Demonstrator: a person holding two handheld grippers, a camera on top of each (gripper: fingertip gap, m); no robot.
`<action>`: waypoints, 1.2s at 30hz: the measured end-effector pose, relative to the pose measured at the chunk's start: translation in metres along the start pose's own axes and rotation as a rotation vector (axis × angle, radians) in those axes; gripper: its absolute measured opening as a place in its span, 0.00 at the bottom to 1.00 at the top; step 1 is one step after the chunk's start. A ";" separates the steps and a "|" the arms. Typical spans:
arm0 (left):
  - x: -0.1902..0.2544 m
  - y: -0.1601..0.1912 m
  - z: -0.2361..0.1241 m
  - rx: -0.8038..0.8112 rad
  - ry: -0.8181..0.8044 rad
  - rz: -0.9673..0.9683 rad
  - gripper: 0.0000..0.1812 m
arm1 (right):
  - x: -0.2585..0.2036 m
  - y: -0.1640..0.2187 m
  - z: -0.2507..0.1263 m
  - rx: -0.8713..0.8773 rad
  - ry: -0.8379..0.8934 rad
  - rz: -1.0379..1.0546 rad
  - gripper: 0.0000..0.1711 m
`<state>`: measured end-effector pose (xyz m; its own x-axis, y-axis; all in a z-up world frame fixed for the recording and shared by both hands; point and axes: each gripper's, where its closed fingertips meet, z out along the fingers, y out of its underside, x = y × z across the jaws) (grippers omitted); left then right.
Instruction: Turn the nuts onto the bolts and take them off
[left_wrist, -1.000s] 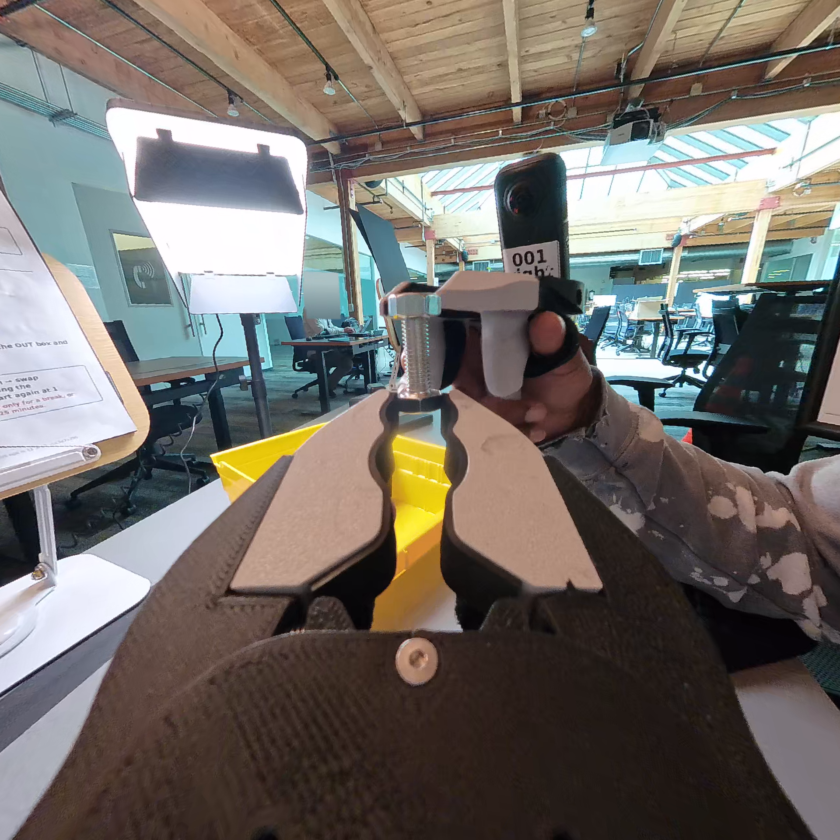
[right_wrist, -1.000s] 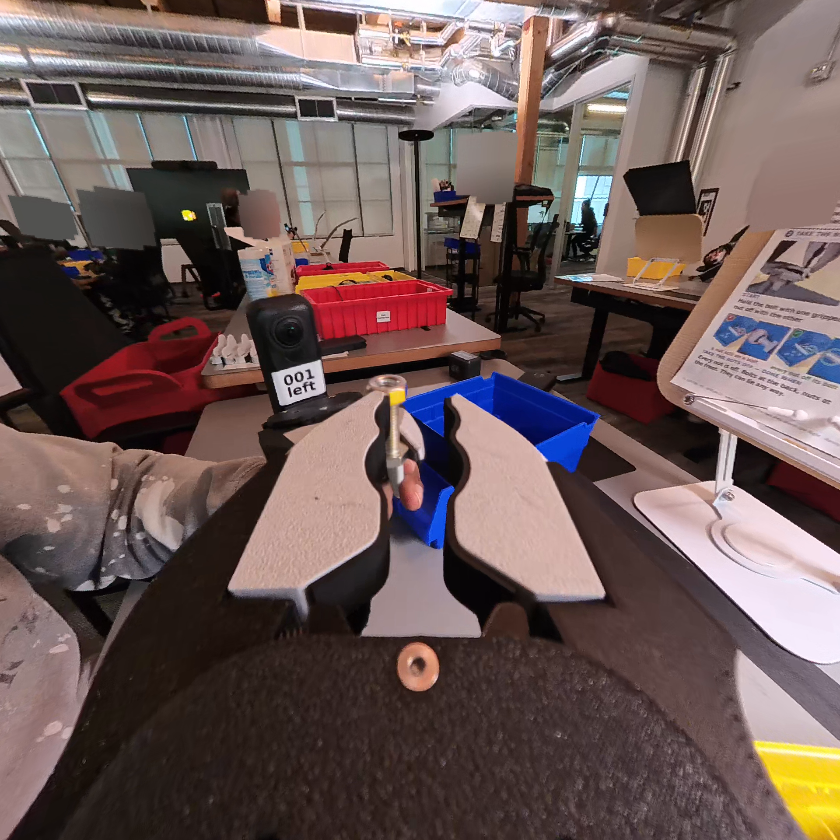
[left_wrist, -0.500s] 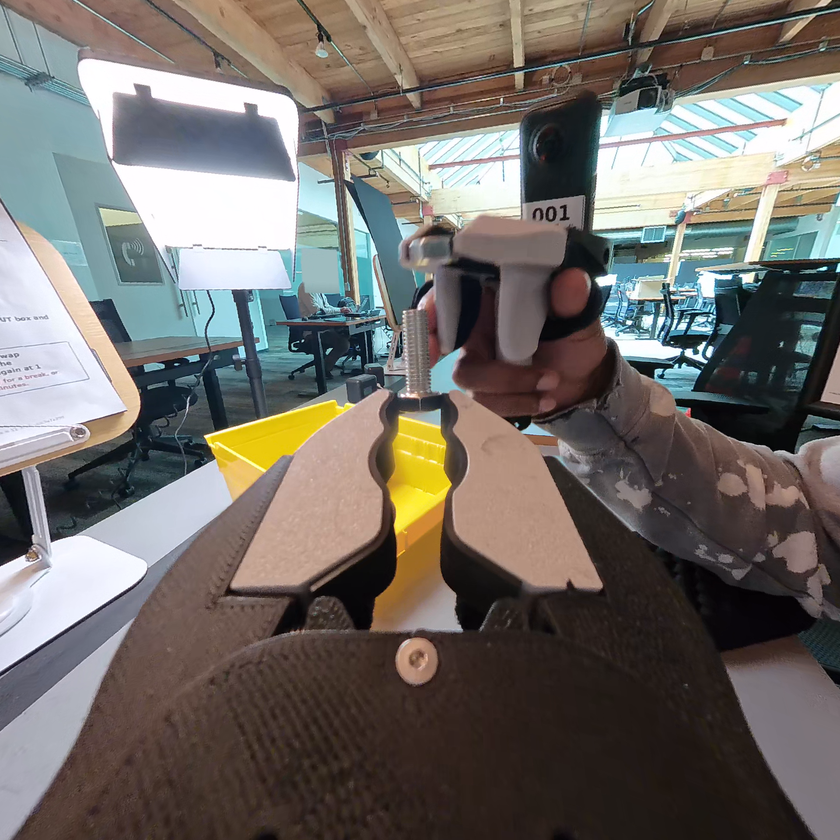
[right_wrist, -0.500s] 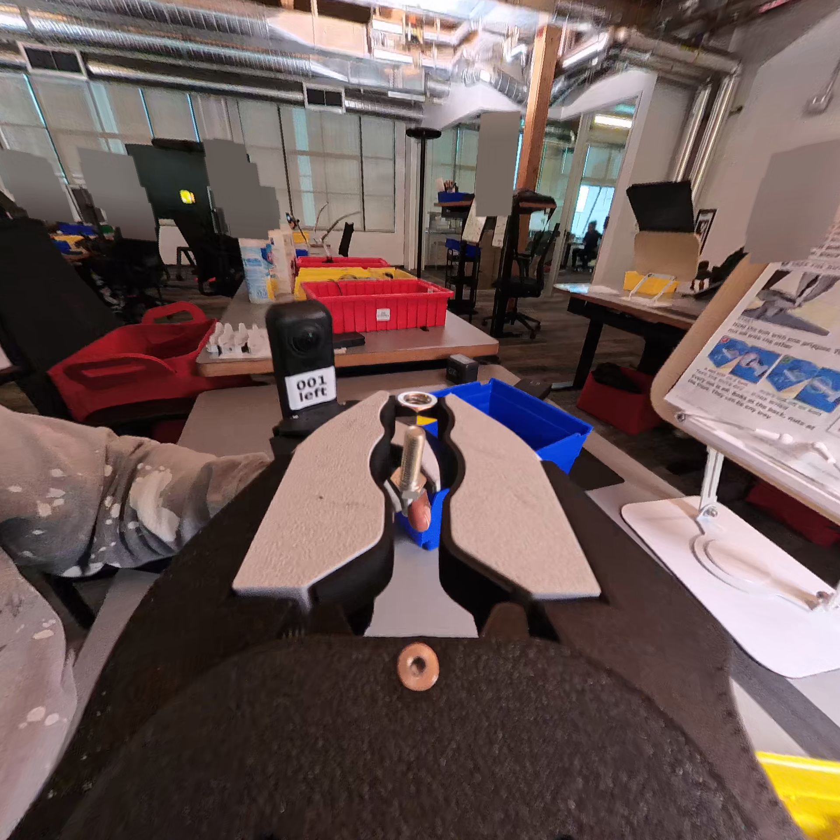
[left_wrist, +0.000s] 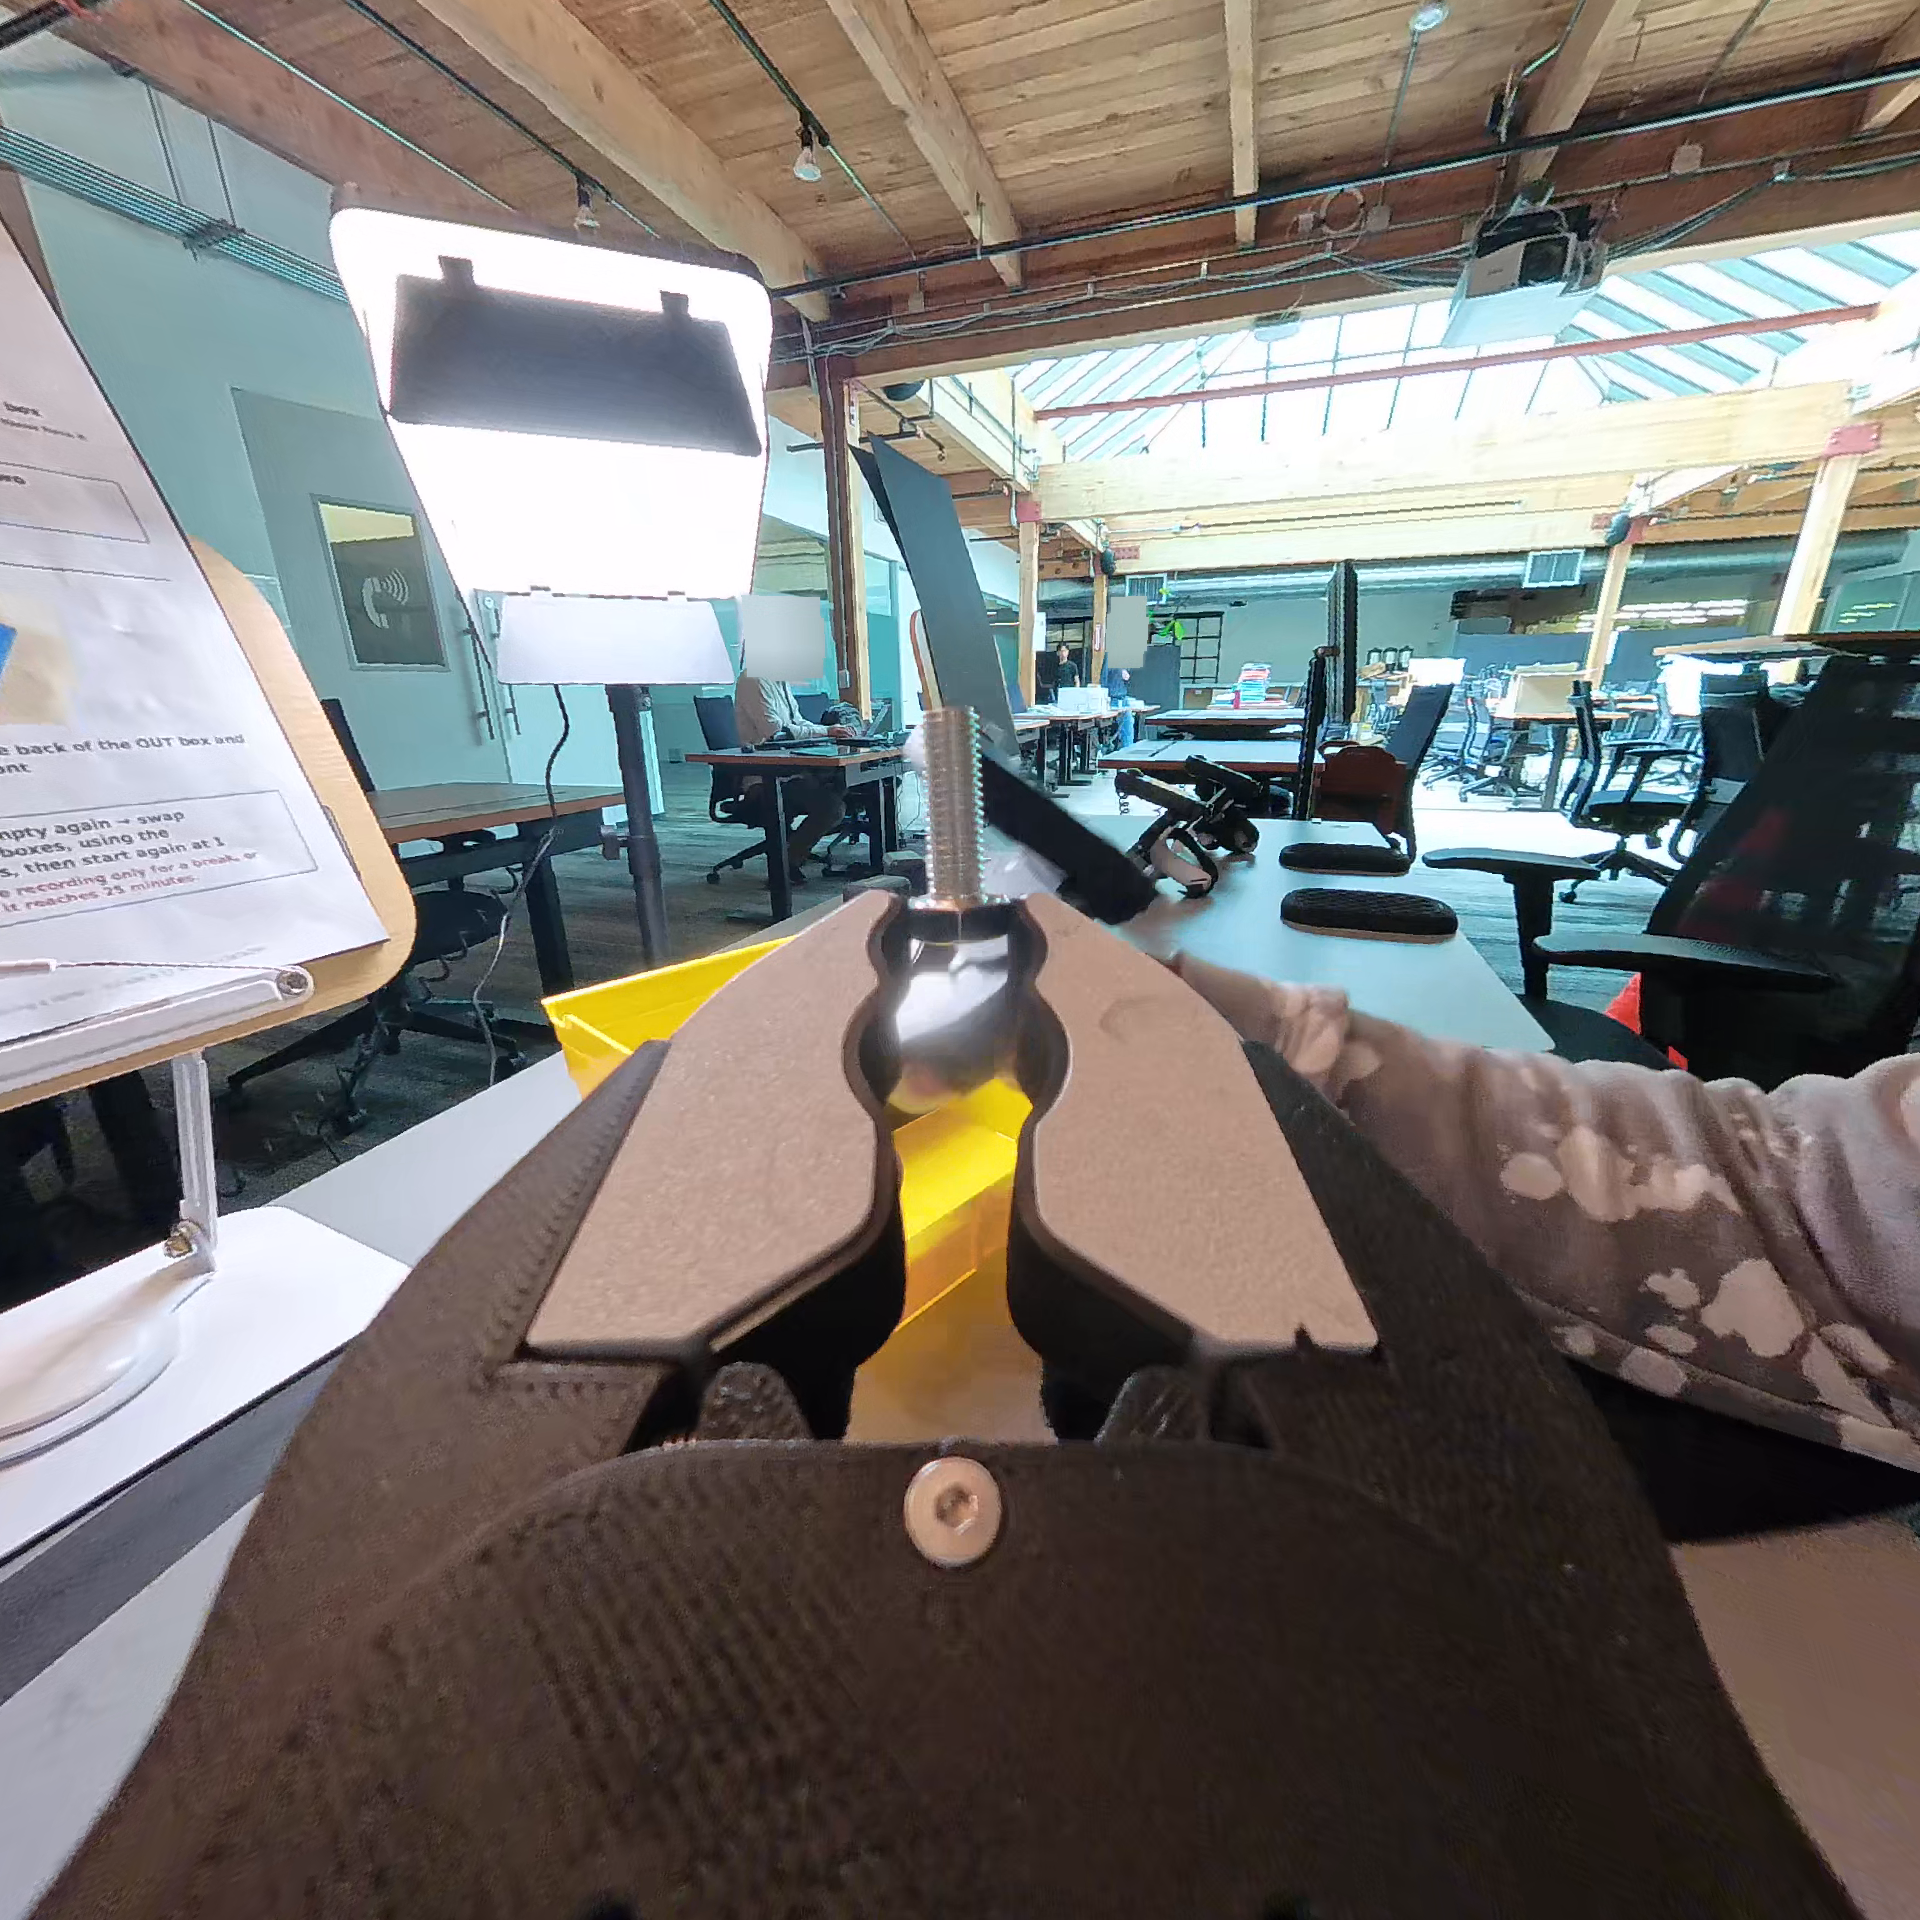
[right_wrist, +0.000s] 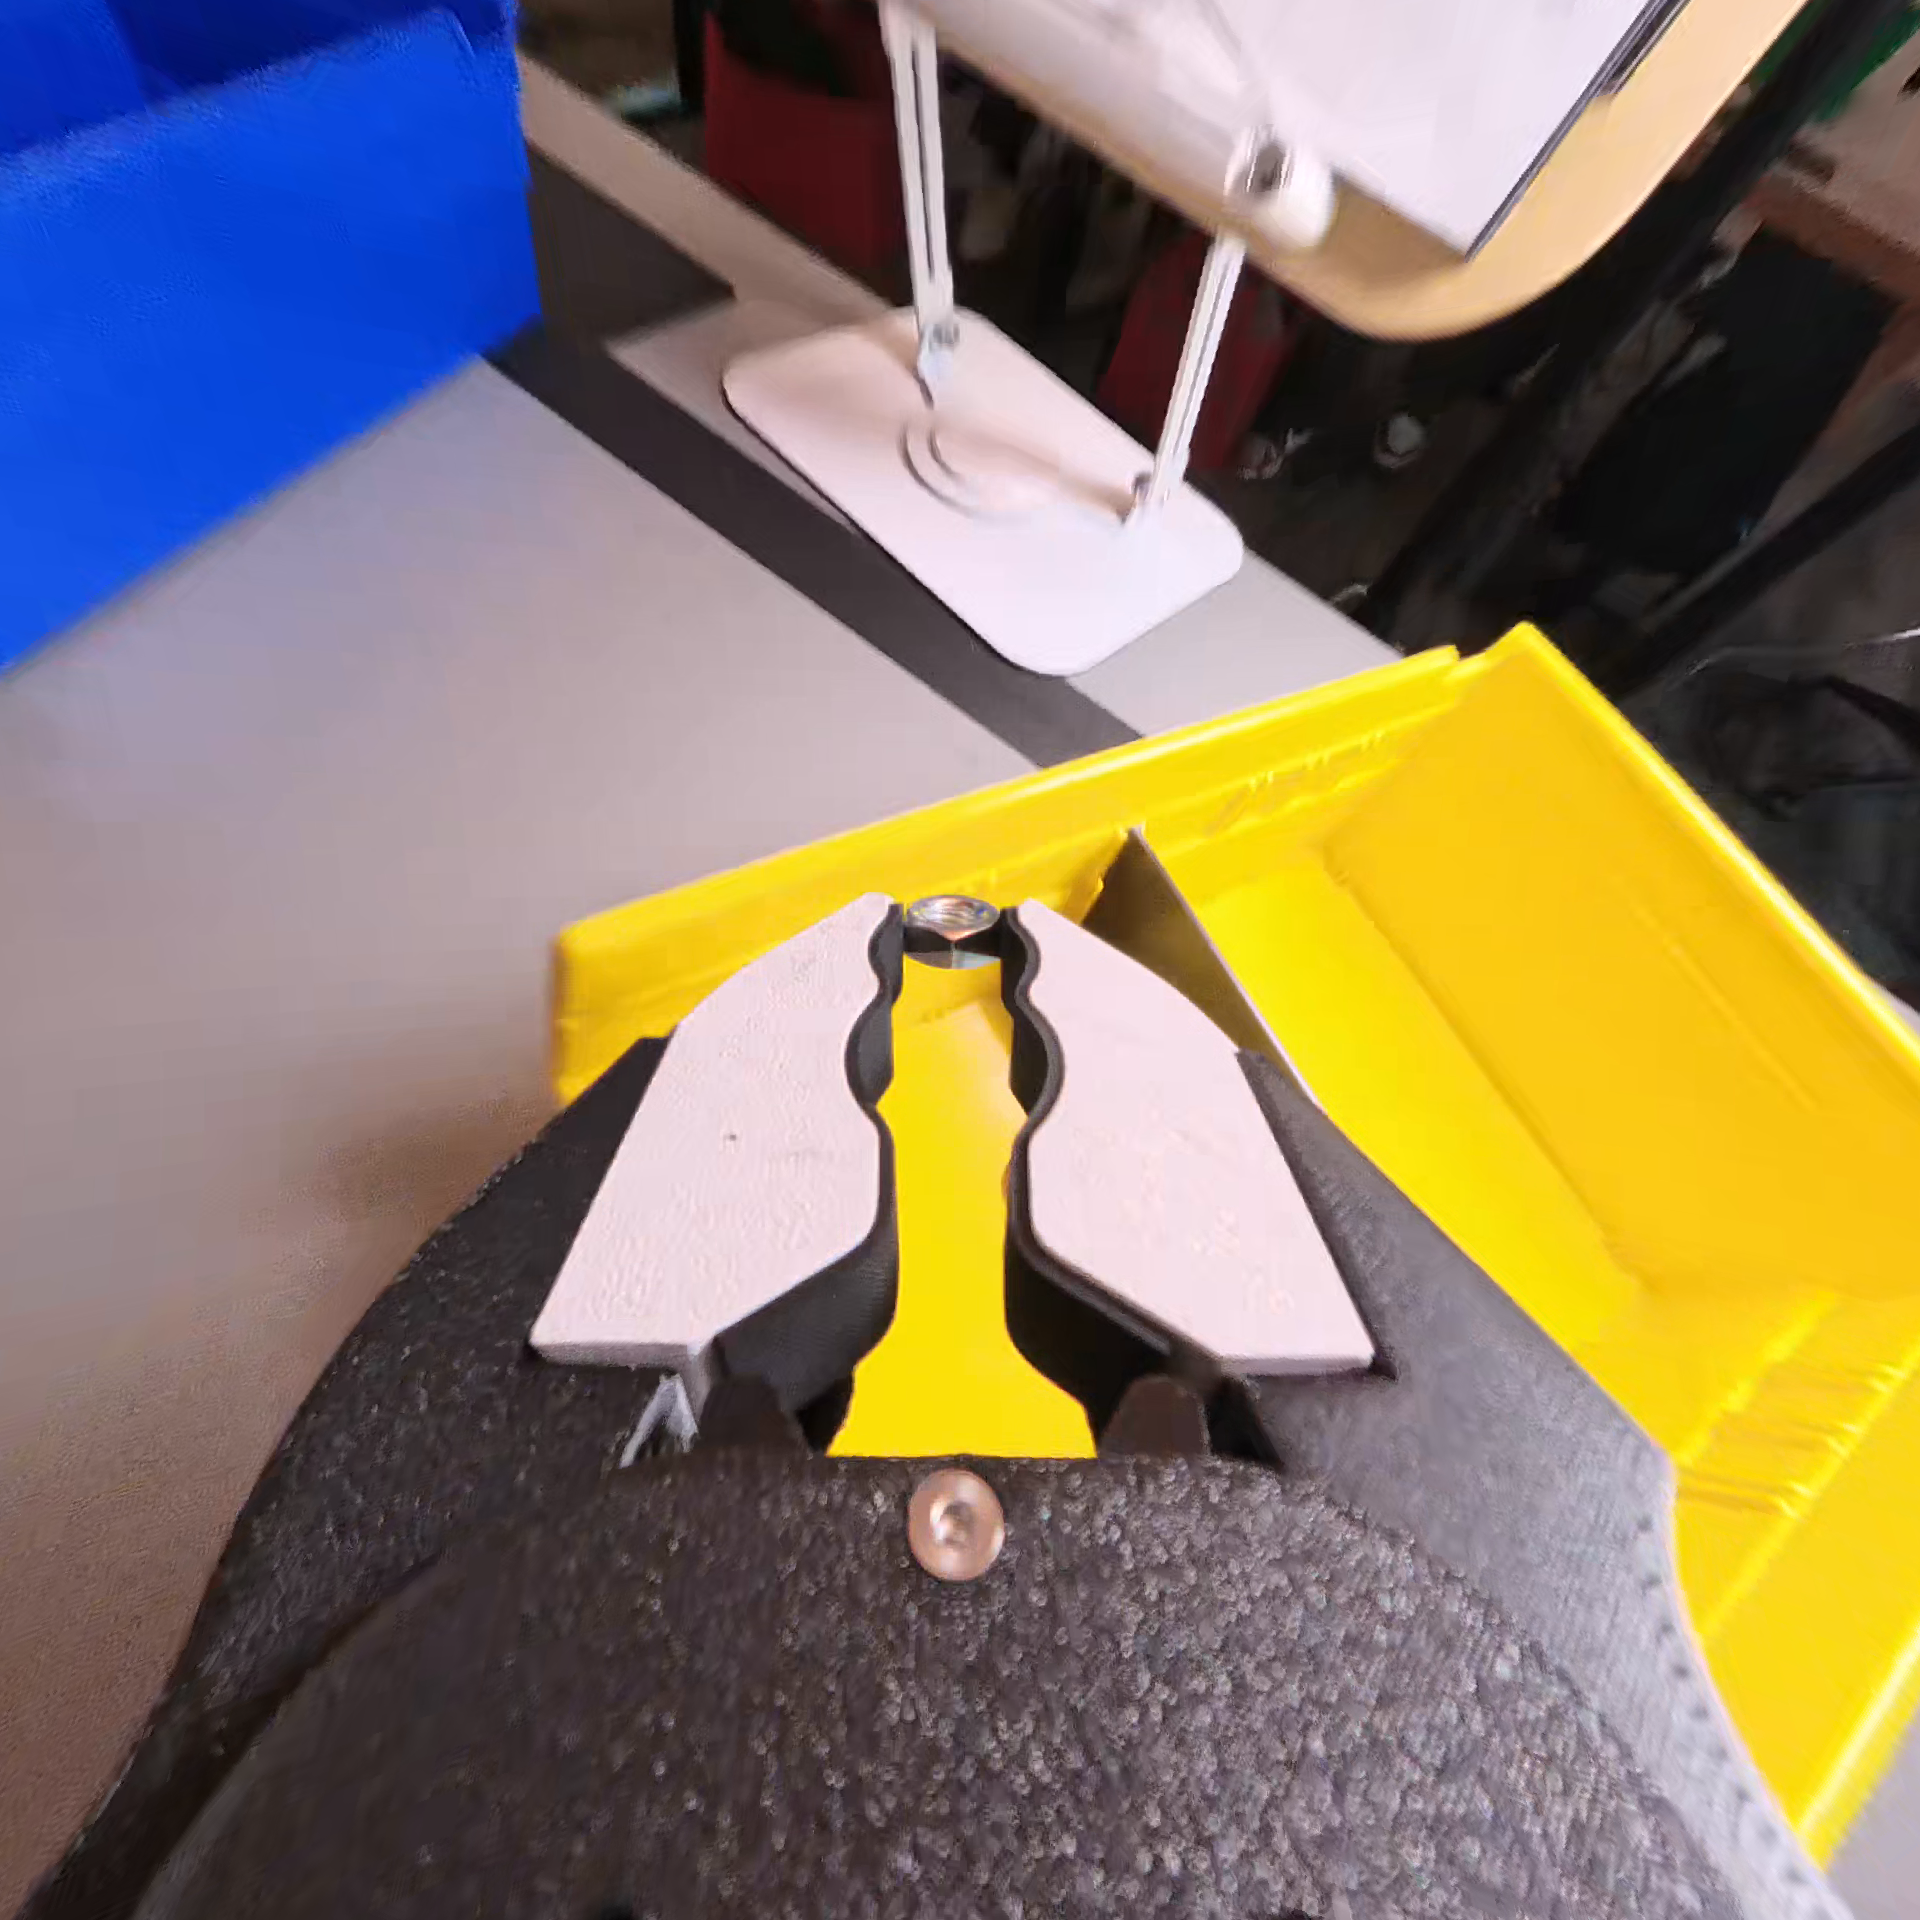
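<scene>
The left gripper (left_wrist: 954, 920) clamps the head of a silver threaded steel bolt (left_wrist: 953, 805), whose shaft stands upright just beyond its fingertips. The right gripper (right_wrist: 951, 935) pinches a small silver hex nut (right_wrist: 950, 921) at its tips, held over the yellow plastic bin (right_wrist: 1507, 935) directly beneath it.

Left wrist view: bright, evenly lit; studio light panel (left_wrist: 561, 416) at upper left blown out to white, skylights (left_wrist: 1455, 384) at upper right also overexposed. Strong wide-angle bending at edges; ceiling beams curve. Foreground sharp; passing sleeve (left_wrist: 1558, 1195) and dark shape behind bolt (left_wrist: 954, 800) motion-blurred.

Right wrist view: soft motion blur throughout; blue bin (right_wrist: 239, 291) and stand (right_wrist: 987, 488) smeared. Yellow bin (right_wrist: 1455, 987) saturated, faint glare on rim. Shadows soft, diffuse on bench (right_wrist: 364, 779).
</scene>
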<state>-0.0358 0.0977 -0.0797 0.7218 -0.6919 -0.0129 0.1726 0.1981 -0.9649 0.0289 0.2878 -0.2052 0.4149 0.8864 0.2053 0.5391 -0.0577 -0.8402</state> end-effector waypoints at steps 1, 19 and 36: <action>-0.001 0.000 0.000 0.000 -0.001 -0.003 0.10 | 0.002 0.012 0.012 -0.043 -0.002 -0.015 0.10; -0.008 0.006 -0.002 -0.043 -0.017 0.014 0.10 | 0.013 0.093 0.046 -0.424 -0.060 0.026 0.20; 0.013 0.115 -0.020 -0.770 0.228 0.003 0.10 | -0.169 -0.049 -0.073 0.052 -0.600 -0.548 0.16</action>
<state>-0.0199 0.0974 -0.1958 0.5525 -0.8335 0.0115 -0.3997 -0.2770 -0.8738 -0.0141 0.1077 -0.1617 -0.3691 0.8786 0.3031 0.5105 0.4642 -0.7238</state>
